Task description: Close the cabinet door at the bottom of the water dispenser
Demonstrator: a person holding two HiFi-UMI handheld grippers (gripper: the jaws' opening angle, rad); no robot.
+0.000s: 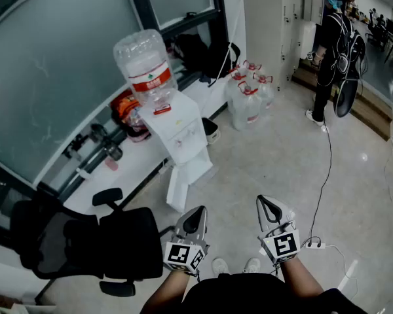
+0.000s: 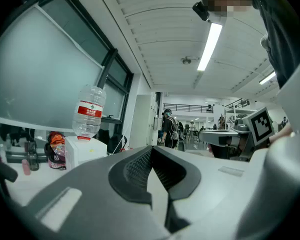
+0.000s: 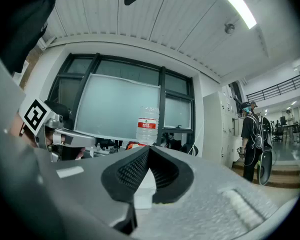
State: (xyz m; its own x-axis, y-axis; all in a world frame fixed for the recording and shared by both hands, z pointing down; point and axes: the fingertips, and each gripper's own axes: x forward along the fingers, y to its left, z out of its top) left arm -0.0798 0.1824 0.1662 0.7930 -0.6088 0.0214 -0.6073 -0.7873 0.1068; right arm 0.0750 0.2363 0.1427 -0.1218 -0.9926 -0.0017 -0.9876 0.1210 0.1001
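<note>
Near body: left gripper and right gripper level, jaws pressed together on both, nothing held. Ahead on floor, well apart from both: water dispenser, cabinet door standing open at its base, beside office chair. Best to push closed tips flat against door's outer face near free edge, slowly, until flush. Hinge, latch, cabinet interior not made out.

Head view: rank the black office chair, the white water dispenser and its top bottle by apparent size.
black office chair, largest
white water dispenser, then bottle: close, and the steep downward angle makes their order unsure
</note>
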